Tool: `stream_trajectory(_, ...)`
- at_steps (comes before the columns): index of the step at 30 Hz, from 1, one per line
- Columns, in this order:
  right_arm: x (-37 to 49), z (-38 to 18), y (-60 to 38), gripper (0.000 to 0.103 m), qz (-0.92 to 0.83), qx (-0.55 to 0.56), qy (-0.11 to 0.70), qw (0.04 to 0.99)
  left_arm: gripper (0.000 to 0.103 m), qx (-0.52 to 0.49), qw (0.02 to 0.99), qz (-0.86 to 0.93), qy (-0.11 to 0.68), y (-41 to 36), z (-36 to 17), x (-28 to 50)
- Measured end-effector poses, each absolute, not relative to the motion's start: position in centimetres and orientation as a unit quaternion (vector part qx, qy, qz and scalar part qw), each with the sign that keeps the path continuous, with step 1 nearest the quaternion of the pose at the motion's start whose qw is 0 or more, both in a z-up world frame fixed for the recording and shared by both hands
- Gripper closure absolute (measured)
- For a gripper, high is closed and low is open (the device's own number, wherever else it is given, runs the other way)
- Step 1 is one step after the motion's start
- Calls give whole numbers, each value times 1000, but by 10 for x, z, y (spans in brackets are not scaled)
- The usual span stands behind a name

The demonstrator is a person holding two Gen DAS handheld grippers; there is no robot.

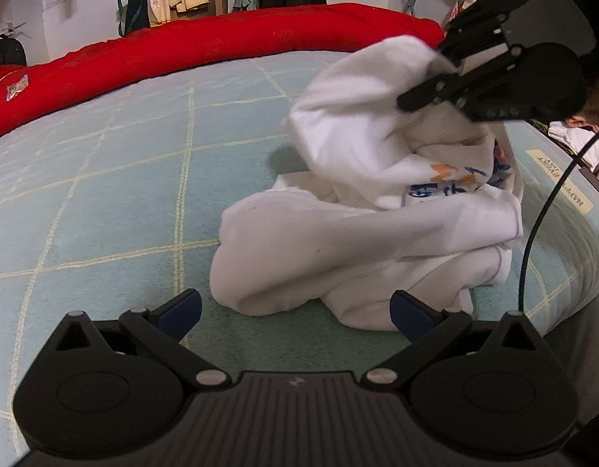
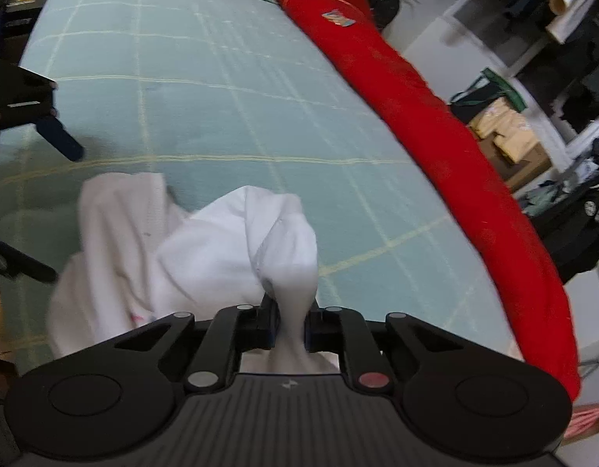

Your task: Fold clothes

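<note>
White garment point(image 1: 361, 229) print unreadable; bed label point(image 1: 560, 179) reads "HAPPY EVERY DAY"

I'm working on a bed point(image 1: 105, 179) with a pale teal cover crossed by thin cream grid lines. A rolled-up red quilt point(image 1: 221, 43) runs along its far edge, small colourful patch on it. The crumpled white garment point(image 1: 338, 241) with blue and orange print sits on the cover near my side, its upper part raised off the cover.
</note>
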State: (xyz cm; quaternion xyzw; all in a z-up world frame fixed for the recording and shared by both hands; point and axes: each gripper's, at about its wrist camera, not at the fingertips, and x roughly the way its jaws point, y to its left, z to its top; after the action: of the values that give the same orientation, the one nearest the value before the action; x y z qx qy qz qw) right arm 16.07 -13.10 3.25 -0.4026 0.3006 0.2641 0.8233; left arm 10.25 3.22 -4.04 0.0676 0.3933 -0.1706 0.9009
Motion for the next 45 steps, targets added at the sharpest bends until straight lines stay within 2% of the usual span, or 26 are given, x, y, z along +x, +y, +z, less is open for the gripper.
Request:
stream_trajectory(12,180,47,-229,88,121,-373,321,862,1,64,904,-187,378,25,-33,105)
stream_trajectory(24,196,7,-294,87,47,-331,388,859,2,45,910,-218,348,23,-29,135)
stream_trajectory(29,193,-1,-293,82,52,-324,394,859,3,-68,902,-253,344,43,-35,160)
stream_trajectory(32,188,1,-295,75,55,-312,392,864,3,-131,888,-265,352,51,-48,172)
stream_trajectory(35,181,8,-299,62,62,-293,387,872,3,-188,873,-278,353,55,-63,180)
stream_trajectory(41,172,16,-298,61,73,-276,379,880,3,-270,853,-296,335,53,-78,198)
stream_trajectory(44,170,20,-296,59,78,-268,375,884,14,-318,832,-327,317,55,-80,203)
stream_trajectory(45,169,21,-295,59,79,-266,373,886,21,-335,822,-337,314,57,-80,203)
